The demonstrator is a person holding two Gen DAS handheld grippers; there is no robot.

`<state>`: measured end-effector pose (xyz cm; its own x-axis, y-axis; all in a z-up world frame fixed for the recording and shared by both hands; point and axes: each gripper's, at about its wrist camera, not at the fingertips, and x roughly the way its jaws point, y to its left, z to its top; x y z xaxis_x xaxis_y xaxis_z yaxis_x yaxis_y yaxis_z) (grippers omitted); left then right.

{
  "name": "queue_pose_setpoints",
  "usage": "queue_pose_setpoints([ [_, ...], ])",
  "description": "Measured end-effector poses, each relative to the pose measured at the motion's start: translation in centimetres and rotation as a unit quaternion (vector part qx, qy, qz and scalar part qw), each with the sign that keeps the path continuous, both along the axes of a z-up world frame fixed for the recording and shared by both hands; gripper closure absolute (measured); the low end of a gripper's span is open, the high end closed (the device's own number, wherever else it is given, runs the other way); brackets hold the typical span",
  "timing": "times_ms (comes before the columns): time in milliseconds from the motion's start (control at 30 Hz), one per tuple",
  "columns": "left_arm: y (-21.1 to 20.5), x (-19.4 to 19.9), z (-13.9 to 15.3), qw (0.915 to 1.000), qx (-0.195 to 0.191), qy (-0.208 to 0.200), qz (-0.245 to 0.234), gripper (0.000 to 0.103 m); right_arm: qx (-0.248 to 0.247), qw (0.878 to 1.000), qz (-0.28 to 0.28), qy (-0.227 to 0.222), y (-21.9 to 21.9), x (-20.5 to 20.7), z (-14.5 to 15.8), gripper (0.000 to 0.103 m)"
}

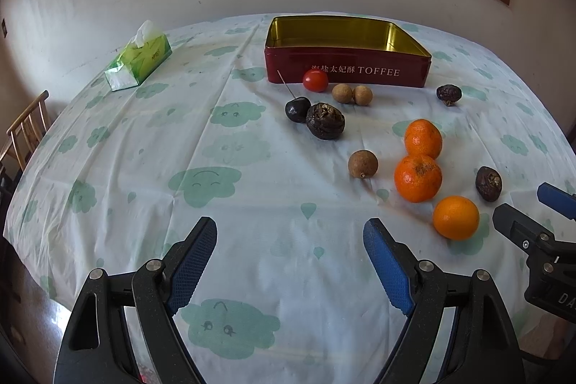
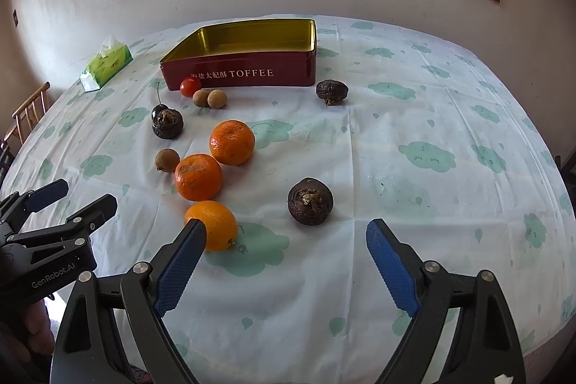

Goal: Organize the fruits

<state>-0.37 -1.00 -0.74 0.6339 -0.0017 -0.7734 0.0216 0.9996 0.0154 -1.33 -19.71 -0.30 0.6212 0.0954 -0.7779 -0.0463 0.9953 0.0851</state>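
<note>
**Both claws spread wide over the scattered fruit**

The left claw (image 1: 289, 233) hangs above the desk (image 1: 252, 204) with its blue pads far apart and nothing between them. The right claw (image 2: 286, 233) is spread just as wide, also holding nothing; its left pad sits in front of the nearest orange (image 2: 212, 225), and I cannot tell whether they touch.

The red toffee tin (image 2: 244, 71) stands at the far side of the desk, its gold inside bare. All the fruit lies outside it on the cloud-print cloth. Just before the tin's front wall are a small red tomato (image 2: 190, 86) and two longans (image 2: 208, 98) side by side. Nearer, a dark cherry (image 1: 297, 109) with a long stem leans against a brown water chestnut (image 1: 325, 120). Another water chestnut (image 2: 331, 91) lies near the tin's right corner, and a third (image 2: 310, 201) lies just ahead of the right claw. A single longan (image 2: 167, 160) rests beside the middle orange (image 2: 198, 176), which touches the far orange (image 2: 232, 142).

A green tissue pack (image 1: 138, 58) sits well apart at far left.
</note>
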Motion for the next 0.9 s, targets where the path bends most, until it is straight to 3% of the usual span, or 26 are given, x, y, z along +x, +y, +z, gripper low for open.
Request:
queue_pose_setpoints([
  [900, -0.48, -0.06, -0.16, 1.0000, 0.002, 0.000, -0.003, 0.019, 0.001, 1.000, -0.001, -0.001, -0.17, 0.02, 0.02, 0.015],
])
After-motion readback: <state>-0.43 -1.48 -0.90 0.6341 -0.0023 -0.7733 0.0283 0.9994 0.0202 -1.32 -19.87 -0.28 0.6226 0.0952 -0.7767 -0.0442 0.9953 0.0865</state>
